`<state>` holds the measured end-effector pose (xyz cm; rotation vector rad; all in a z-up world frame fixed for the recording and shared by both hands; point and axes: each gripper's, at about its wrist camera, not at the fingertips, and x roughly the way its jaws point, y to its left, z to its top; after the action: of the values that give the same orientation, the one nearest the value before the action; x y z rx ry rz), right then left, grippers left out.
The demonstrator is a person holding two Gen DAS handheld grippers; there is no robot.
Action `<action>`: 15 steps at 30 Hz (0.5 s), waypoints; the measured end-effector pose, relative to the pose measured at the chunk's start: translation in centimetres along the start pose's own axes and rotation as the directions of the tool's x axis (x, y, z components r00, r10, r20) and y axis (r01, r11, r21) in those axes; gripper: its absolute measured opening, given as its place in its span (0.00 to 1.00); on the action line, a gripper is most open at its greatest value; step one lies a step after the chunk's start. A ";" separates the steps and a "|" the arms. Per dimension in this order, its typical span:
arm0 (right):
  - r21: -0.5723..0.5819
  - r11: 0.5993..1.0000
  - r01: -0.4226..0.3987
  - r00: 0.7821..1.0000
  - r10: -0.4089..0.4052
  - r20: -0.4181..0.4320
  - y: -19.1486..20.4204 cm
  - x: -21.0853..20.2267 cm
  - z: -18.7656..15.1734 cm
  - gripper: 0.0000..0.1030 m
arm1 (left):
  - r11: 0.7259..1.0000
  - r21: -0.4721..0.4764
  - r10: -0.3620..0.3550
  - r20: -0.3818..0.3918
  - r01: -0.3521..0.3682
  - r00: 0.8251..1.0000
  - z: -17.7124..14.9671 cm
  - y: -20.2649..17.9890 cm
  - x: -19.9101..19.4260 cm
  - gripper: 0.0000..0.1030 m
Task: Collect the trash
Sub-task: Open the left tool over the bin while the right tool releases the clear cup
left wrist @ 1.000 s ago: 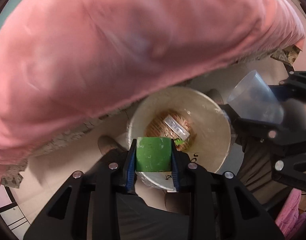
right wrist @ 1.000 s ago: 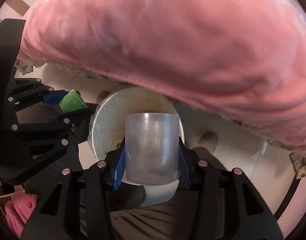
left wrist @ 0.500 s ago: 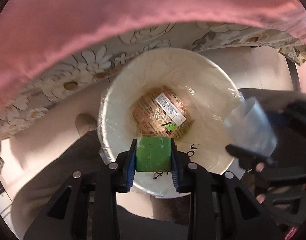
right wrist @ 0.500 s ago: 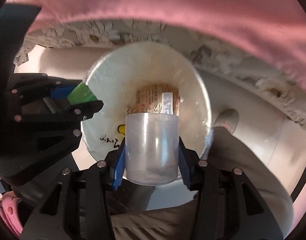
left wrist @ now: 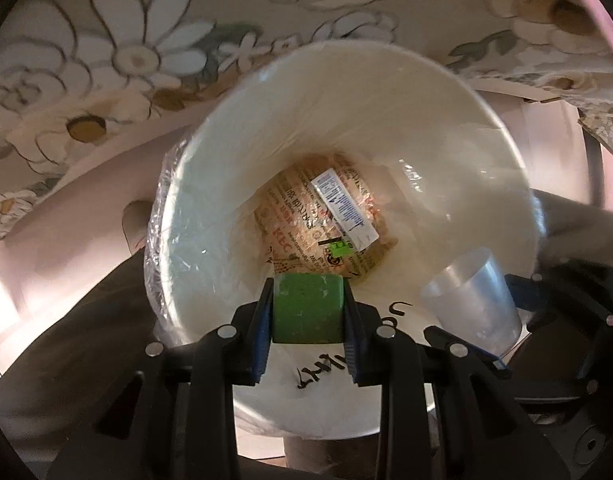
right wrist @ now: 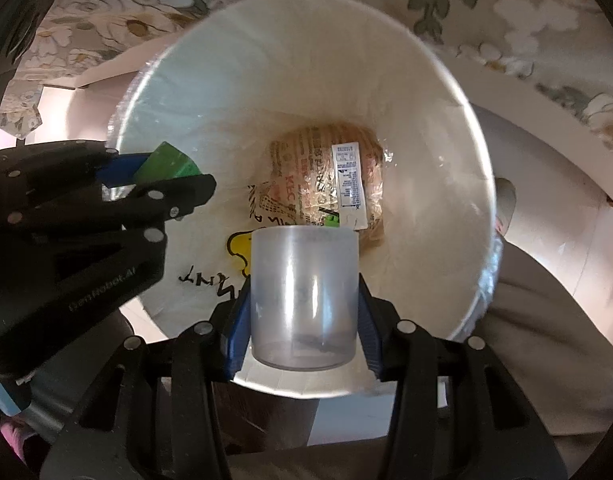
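Both grippers point down over the mouth of a white trash bin [left wrist: 210, 168] [right wrist: 446, 92] lined with clear plastic. My left gripper [left wrist: 308, 312] is shut on a green block [left wrist: 308, 308], held just inside the near rim. In the right wrist view that green block [right wrist: 166, 166] shows at the left. My right gripper [right wrist: 304, 312] is shut on a clear plastic cup [right wrist: 304, 296], held upright over the near rim. The same cup [left wrist: 472, 300] appears at the right of the left wrist view. A printed paper wrapper [left wrist: 326, 228] [right wrist: 326, 176] lies at the bin's bottom.
A flower-patterned cloth [left wrist: 118, 52] [right wrist: 506, 12] hangs from a table edge behind the bin. A person's grey trouser legs [right wrist: 546, 360] and a shoe [right wrist: 506, 200] stand close beside the bin. The pale floor [left wrist: 46, 240] surrounds it.
Both grippers have come down towards the bin, which now fills the views. The pink cloth that filled the top of the frames has passed out of view. The block and cup stay gripped.
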<state>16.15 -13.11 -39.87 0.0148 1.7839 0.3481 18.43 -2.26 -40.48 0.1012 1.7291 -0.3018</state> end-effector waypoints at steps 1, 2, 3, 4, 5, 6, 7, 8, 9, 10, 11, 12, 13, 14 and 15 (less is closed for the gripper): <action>0.001 1.000 -0.001 1.000 0.001 -0.004 0.0 0.3 0.1 0.46 | 1.000 -0.008 -0.004 -0.009 0.004 1.000 0.1 0.1 0.3 0.32; 0.004 1.000 -0.001 1.000 0.001 -0.009 0.0 0.7 0.2 0.46 | 1.000 -0.019 -0.014 -0.016 0.014 1.000 0.2 0.3 0.5 0.32; 0.004 1.000 -0.002 1.000 0.002 -0.014 0.0 0.9 0.4 0.46 | 1.000 -0.020 -0.019 -0.018 0.019 1.000 0.2 0.3 0.6 0.32; 0.003 1.000 -0.003 1.000 0.003 -0.017 0.1 1.1 0.5 0.46 | 1.000 -0.017 -0.024 -0.021 0.023 1.000 0.3 0.2 0.7 0.32; 0.002 1.000 -0.003 1.000 0.003 -0.020 0.1 1.4 0.5 0.46 | 1.000 -0.015 -0.022 -0.022 0.022 1.000 0.4 0.0 0.8 0.32; 0.000 1.000 -0.004 1.000 0.004 -0.022 0.2 1.7 0.6 0.46 | 1.000 -0.014 -0.015 -0.022 0.015 1.000 0.4 0.0 0.9 0.32; -0.002 1.000 -0.001 1.000 0.001 -0.023 0.2 1.8 0.7 0.47 | 1.000 -0.012 -0.012 -0.022 0.012 1.000 0.5 0.0 1.0 0.32; -0.002 1.000 0.006 1.000 -0.006 -0.023 0.2 2.0 0.8 0.47 | 1.000 -0.010 -0.013 -0.027 0.013 1.000 0.5 -0.1 1.2 0.32; -0.002 1.000 0.008 0.999 -0.008 -0.033 0.2 2.2 0.9 0.47 | 1.000 -0.010 -0.016 -0.033 0.016 0.999 0.5 -0.2 1.3 0.33; 0.002 1.000 0.004 0.999 -0.004 -0.043 0.2 2.4 1.0 0.51 | 1.000 -0.012 -0.017 -0.039 0.017 0.999 0.6 -0.1 1.5 0.34; 0.006 1.000 0.005 0.999 -0.005 -0.044 0.1 2.4 1.0 0.53 | 1.000 -0.013 -0.018 -0.042 0.018 0.999 0.6 -0.2 1.6 0.41; 0.012 1.000 0.009 0.999 -0.008 -0.044 0.0 2.4 1.0 0.56 | 1.000 -0.015 -0.018 -0.041 0.017 0.999 0.6 -0.2 2.0 0.47; 0.016 1.000 0.004 0.999 -0.004 -0.044 -0.2 2.4 1.0 0.56 | 1.000 -0.016 -0.017 -0.039 0.016 0.999 0.7 -0.2 2.0 0.48; 0.023 1.000 -0.008 0.999 0.009 -0.046 -0.3 2.4 1.0 0.56 | 1.000 -0.014 -0.017 -0.036 0.016 0.999 0.7 -0.3 2.0 0.48; 0.026 1.000 -0.012 0.999 0.013 -0.044 -0.4 2.5 1.1 0.56 | 1.000 -0.013 -0.020 -0.037 0.019 0.999 0.7 -0.3 2.0 0.48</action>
<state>16.62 -12.78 -42.54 0.0368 1.8331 0.3363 18.67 -2.96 -42.48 0.0810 1.7698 -0.3049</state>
